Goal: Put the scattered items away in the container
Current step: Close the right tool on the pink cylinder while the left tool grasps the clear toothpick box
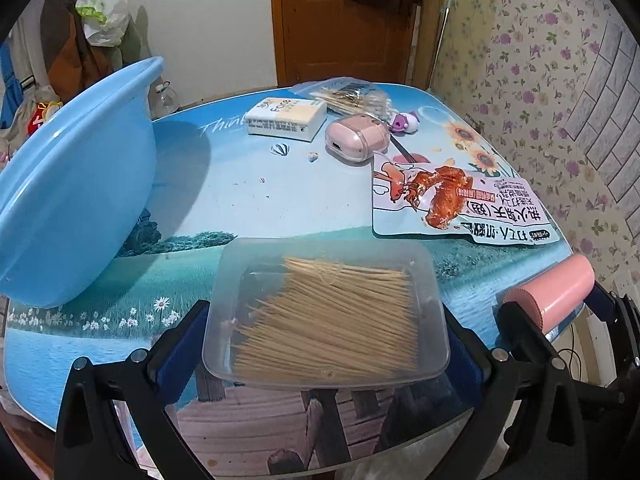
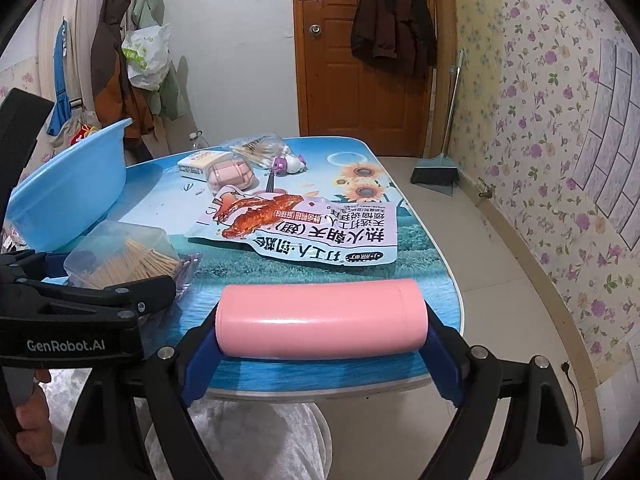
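A clear box of toothpicks [image 1: 326, 320] sits between the blue pads of my left gripper [image 1: 324, 320], which is shut on its two sides low over the near part of the table. The right wrist view shows the same box [image 2: 120, 256] at the left, beside the left gripper [image 2: 120, 292]. My right gripper [image 2: 320, 320] is shut on the ends of a pink cylinder [image 2: 320, 316] that lies crosswise over the table's near edge. The blue basin [image 1: 80, 200] stands tilted at the left, close to the toothpick box.
On the picture-printed table [image 1: 240, 192] lie a snack packet [image 1: 452, 200], a pink case [image 1: 356, 138], a tissue pack [image 1: 284, 118], a bag of cotton swabs [image 1: 348, 96] and a small purple toy [image 1: 404, 122]. A dustpan [image 2: 436, 172] stands on the floor by the door.
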`<act>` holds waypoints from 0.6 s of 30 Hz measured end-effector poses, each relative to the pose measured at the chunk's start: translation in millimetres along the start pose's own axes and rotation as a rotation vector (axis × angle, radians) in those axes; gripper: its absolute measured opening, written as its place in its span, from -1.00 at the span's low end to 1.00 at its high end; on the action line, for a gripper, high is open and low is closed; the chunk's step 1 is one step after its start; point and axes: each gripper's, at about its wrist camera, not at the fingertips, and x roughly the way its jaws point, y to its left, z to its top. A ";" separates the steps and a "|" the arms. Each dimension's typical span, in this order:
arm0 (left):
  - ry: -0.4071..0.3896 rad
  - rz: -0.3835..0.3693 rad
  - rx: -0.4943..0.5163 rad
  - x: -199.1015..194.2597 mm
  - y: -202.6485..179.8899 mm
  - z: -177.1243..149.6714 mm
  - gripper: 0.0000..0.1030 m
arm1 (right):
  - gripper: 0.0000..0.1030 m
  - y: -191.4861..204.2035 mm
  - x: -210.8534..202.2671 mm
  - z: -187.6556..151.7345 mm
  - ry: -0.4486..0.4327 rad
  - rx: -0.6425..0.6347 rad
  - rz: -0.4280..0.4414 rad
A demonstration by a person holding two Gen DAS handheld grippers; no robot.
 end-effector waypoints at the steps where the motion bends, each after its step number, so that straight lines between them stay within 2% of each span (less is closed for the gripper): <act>1: -0.004 0.000 0.000 0.0 0.1 -0.1 1.00 | 0.73 0.1 0.2 -0.3 -0.001 0.001 -0.001; 10: -0.029 -0.003 0.003 -1.3 1.3 -2.8 1.00 | 0.78 4.1 1.6 -1.3 -0.006 -0.011 -0.016; 15: -0.044 -0.029 -0.006 -3.9 5.5 -4.1 0.99 | 0.71 1.8 -0.7 -1.9 -0.012 -0.003 0.004; 16: -0.049 -0.035 -0.008 -4.2 6.2 -4.1 0.96 | 0.71 1.1 -1.0 -1.6 -0.013 -0.001 0.015; 17: -0.057 -0.035 -0.006 -5.3 6.3 -4.0 0.81 | 0.71 0.4 -1.2 -1.3 -0.014 0.000 0.027; 18: -0.063 -0.029 -0.002 -6.2 5.9 -3.6 0.80 | 0.71 -0.1 -1.4 -1.1 -0.016 0.001 0.032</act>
